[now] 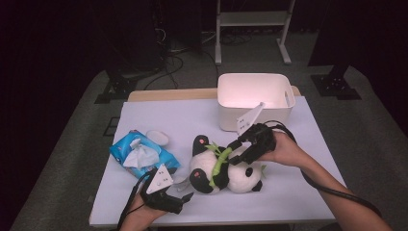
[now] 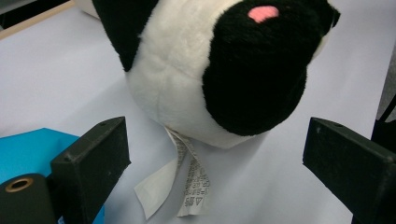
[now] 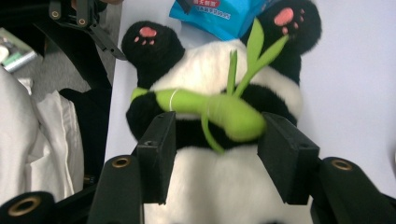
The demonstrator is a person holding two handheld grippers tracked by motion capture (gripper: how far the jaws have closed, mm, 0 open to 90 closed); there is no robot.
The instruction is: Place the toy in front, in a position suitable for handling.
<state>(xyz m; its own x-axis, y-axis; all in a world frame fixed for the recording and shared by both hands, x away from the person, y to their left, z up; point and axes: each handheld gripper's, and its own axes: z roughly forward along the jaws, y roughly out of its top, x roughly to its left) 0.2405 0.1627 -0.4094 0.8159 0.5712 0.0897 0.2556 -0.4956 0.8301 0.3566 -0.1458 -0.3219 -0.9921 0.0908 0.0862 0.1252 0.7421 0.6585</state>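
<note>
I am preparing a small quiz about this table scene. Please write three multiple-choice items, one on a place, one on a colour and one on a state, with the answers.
1. Where does the white bin stand?
A. on the far side of the table, beyond the plush panda
B. beside the left gripper
C. on the floor

2. What colour is the bamboo stalk across the panda's body?
A. red
B. light green
C. blue

3. How does the right gripper stand?
A. shut tight on the blue wet-wipes pack
B. jaws apart, at either side of the bamboo stalk
C. inside the bin

Answers:
1. A, as the high view shows the bin past the panda.
2. B, as the right gripper view shows it green.
3. B, as its jaws flank the stalk with gaps.
</note>
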